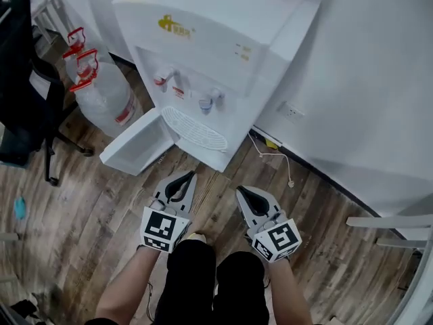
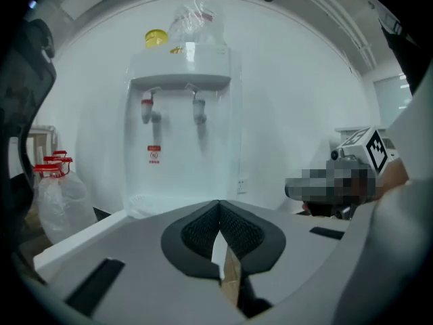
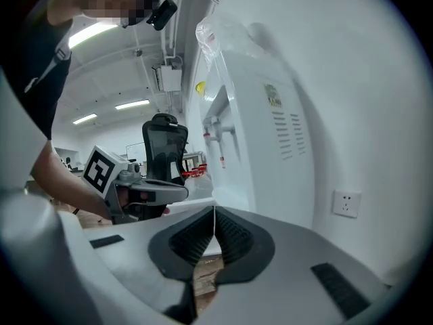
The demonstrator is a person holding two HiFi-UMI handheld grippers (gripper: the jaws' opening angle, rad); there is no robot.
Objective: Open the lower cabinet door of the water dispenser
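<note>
Supervisor: Where is the lower cabinet door [image 1: 139,143]?

Operator: It is swung well out from the front of the water dispenser [image 1: 216,39], below its drip tray [image 1: 196,128]. Its free edge points toward the water bottle [image 1: 101,99] standing beside the dispenser. It looks wide open. The hinge and the cabinet's inside are hidden in the head view.

Supervisor: And the tools?

Operator: The left tool [image 1: 184,181] and right tool [image 1: 245,196] are both in front of the dispenser, clear of the door and touching nothing. Each tool's own view shows its pads pressed together with nothing between them.

Supervisor: So what remains?

Operator: By my reckoning, nothing of the opening itself. The door stands open with nothing holding it, so I judge the task done, or all but. At most it might take a nudge wider if a fuller swing is wanted, and the pictures don't suggest that.
</note>
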